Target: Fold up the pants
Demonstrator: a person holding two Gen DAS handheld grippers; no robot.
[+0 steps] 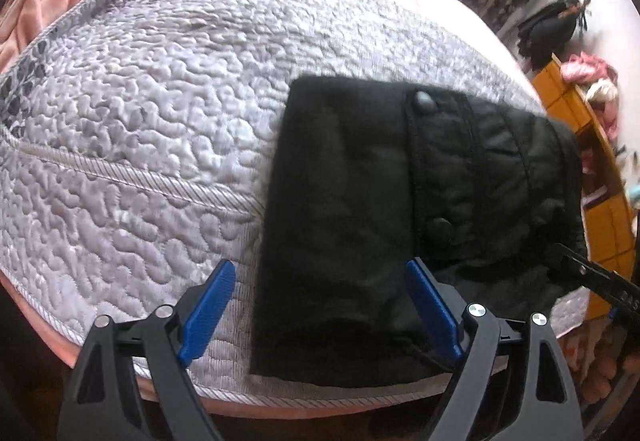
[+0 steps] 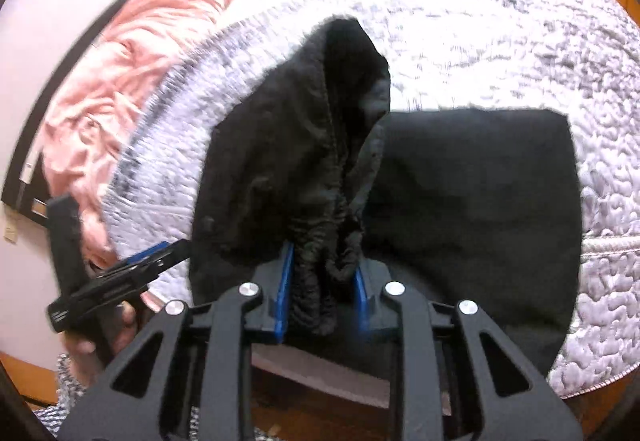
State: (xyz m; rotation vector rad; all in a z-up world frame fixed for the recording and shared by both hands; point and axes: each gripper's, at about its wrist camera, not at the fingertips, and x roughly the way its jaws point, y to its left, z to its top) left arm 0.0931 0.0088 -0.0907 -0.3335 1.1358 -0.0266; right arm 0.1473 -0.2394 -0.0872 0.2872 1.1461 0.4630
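Right wrist view showed the right gripper (image 2: 320, 281) pinching a bunched edge of the black pants (image 2: 472, 201), lifted at 12 o'clock over the quilted bed cover (image 2: 520, 41). The left gripper (image 1: 320, 309) hung spread, holding nothing. The pants, soft and limp, looked best taken by the gathered edge; their folded bundle ran lengthwise from 6 to 12 o'clock.

Bedroom: quilted bedspread (image 1: 140, 101), pink blanket (image 2: 132, 81)

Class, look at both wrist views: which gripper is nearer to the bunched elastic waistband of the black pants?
Right. The right gripper is shut on the bunched waistband of the black pants. The left gripper is open, apart from it.
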